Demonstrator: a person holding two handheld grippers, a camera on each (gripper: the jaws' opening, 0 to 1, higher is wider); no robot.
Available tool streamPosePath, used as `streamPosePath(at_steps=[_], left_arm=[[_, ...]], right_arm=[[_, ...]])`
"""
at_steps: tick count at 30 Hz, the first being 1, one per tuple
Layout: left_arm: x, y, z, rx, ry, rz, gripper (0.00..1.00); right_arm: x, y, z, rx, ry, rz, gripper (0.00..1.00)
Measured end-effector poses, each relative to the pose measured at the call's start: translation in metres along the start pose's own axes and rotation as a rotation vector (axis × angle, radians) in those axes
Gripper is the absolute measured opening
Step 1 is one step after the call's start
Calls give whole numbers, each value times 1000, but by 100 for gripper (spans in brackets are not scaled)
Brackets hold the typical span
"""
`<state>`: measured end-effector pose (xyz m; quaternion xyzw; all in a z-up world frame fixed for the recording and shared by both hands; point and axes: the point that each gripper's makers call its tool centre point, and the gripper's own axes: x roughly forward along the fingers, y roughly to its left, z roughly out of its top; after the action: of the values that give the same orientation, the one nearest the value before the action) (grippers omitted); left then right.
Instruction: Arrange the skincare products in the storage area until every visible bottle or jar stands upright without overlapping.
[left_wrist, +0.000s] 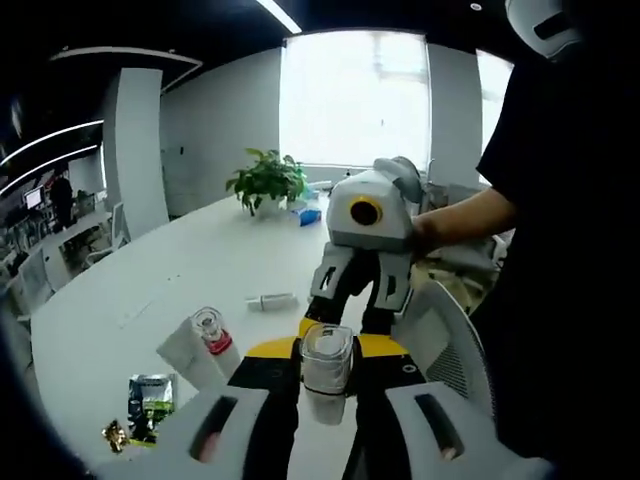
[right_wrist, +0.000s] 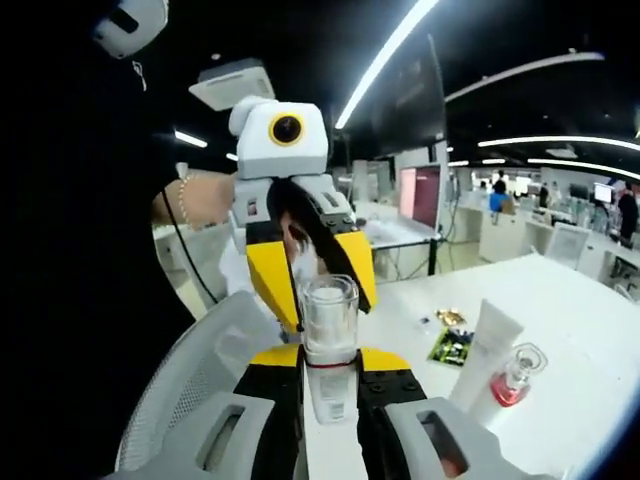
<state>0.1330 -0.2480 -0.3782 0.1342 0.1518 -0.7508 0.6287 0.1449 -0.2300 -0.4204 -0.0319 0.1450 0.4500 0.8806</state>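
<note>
A clear bottle (left_wrist: 326, 368) is held in the air above the worktop (left_wrist: 150, 290), clamped between the jaws of the left hand-held gripper (left_wrist: 327, 392) and also of the right hand-held gripper (right_wrist: 330, 378). A white tube (left_wrist: 190, 352) lies flat near the worktop's edge, touching an upright red-based bottle (left_wrist: 213, 333). Little appears arranged yet: the tube and held bottle remain unplaced.

No text, label, brand, number or sign can be read in either gripper view
</note>
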Motion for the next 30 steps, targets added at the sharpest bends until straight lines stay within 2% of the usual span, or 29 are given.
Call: streamPosePath(at_steps=[11, 20, 26, 30], left_arm=[[-16, 11, -27, -126, -21, 101, 42], [-26, 16, -42, -166, -26, 172, 61], [-34, 24, -51, -204, -31, 229, 72], [-38, 29, -57, -215, -32, 261, 84]], right_arm=[[7, -21, -18, 39, 19, -46, 10], [17, -35, -34, 6, 40, -69, 10], [24, -48, -46, 17, 40, -94, 10], [29, -55, -52, 17, 37, -114, 10]])
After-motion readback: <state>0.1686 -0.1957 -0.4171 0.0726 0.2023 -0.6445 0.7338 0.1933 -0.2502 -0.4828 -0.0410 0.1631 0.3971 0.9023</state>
